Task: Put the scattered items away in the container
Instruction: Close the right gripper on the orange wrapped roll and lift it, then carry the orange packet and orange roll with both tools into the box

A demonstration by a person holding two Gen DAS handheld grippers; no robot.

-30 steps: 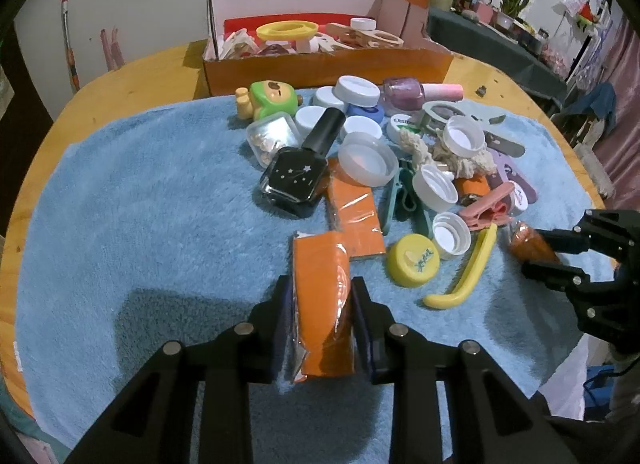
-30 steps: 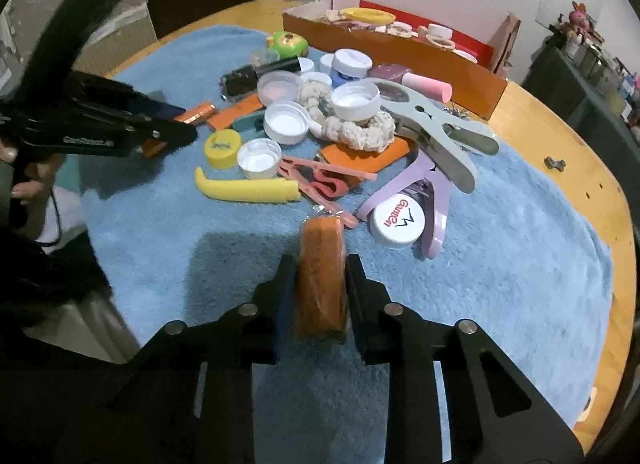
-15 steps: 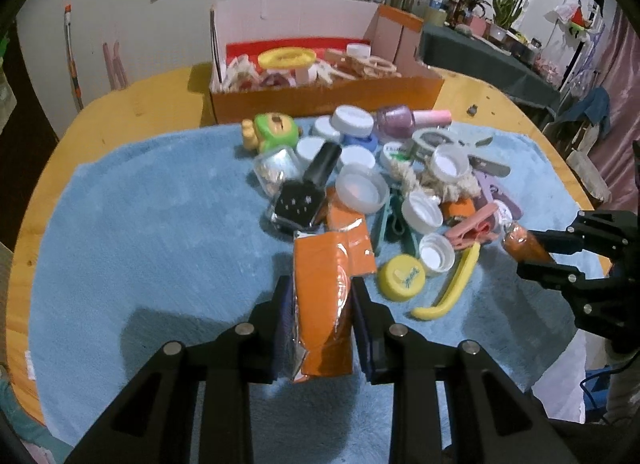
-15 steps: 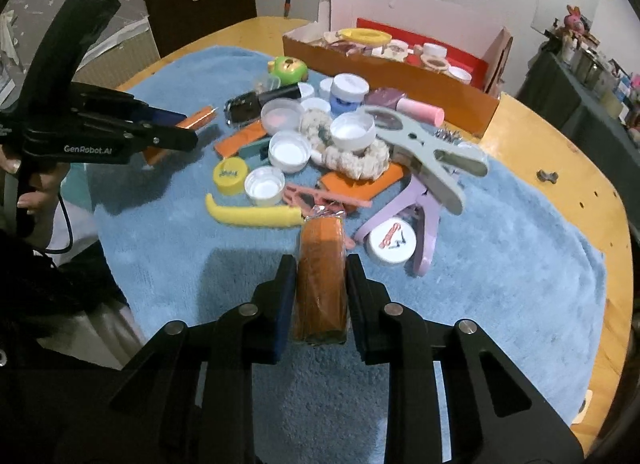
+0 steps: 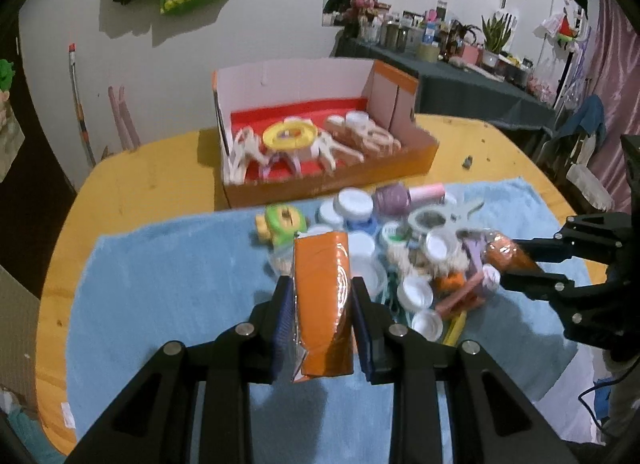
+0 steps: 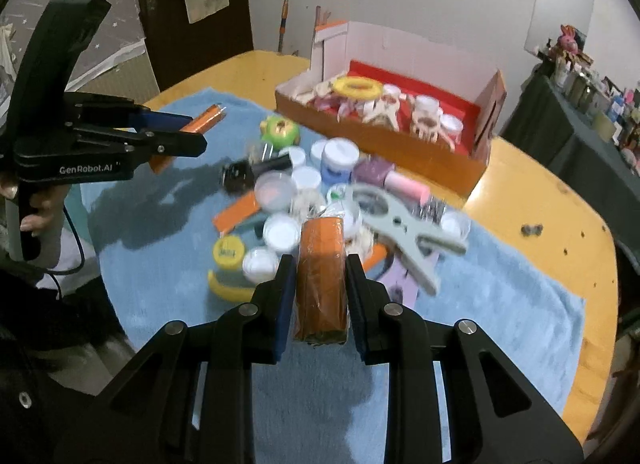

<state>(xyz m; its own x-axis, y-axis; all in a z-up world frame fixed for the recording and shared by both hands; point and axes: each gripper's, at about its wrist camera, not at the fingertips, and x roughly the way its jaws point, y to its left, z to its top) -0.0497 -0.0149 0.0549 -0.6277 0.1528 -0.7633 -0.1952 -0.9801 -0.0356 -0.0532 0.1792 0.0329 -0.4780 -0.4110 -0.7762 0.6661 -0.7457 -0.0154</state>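
**Both grippers lifted, each clamped on an orange packet**

The left gripper (image 5: 322,316) is clamped on a flat orange packet (image 5: 323,304), held clear above the blue towel (image 5: 168,284). Beyond it sits the pile of loose items: a green toy (image 5: 282,224), white caps (image 5: 418,290), a grey clip (image 5: 444,216) and a pink bottle (image 5: 408,194). Farther back on the yellow table (image 5: 152,180) stands the open box (image 5: 320,152), already holding a yellow ring (image 5: 290,135) and pale clips. The right gripper (image 6: 320,292) is clamped on a second, thicker orange pack (image 6: 322,276), also raised over the towel, near the pile's right side.
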